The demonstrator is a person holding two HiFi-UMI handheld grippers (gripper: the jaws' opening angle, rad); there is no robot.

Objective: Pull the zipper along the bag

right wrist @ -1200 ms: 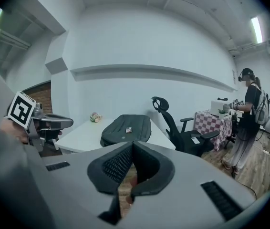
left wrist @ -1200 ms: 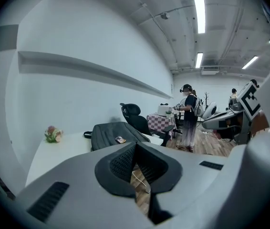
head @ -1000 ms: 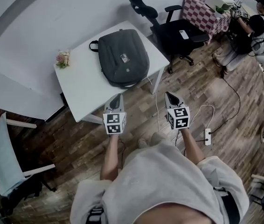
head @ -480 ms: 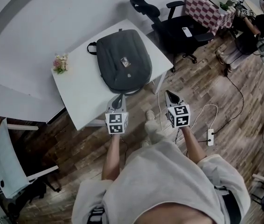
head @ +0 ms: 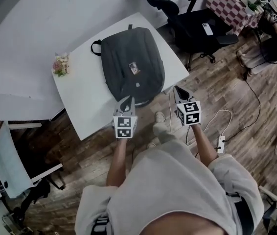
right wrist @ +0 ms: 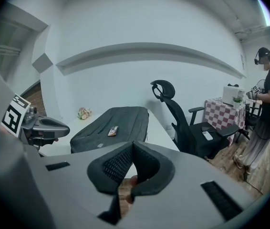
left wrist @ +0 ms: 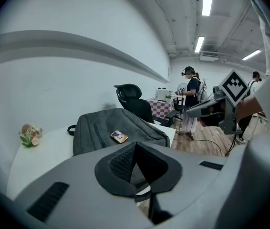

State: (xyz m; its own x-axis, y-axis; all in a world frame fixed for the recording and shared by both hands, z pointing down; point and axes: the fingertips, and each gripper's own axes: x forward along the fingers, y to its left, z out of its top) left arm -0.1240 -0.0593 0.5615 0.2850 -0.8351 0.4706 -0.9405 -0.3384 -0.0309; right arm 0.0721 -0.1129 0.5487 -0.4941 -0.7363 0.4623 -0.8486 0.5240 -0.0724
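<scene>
Beside the table [head: 80,99], both hand-held grippers [head: 125,101] [head: 177,89] have neared the backpack [head: 121,58].

backpack [head: 132,70] on table [head: 82,99], flowers [head: 60,65] to its left (same table), office chair [head: 190,26] behind

bag [head: 119,62] — dark grey | table [head: 80,99] — white | cloth [head: 226,6] (checked) red-white

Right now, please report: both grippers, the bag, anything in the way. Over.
Left gripper and right gripper shut, empty, short of the bag. Bag flat on white table. Flowers at table edge, apart from bag; nothing between grippers and bag.
</scene>
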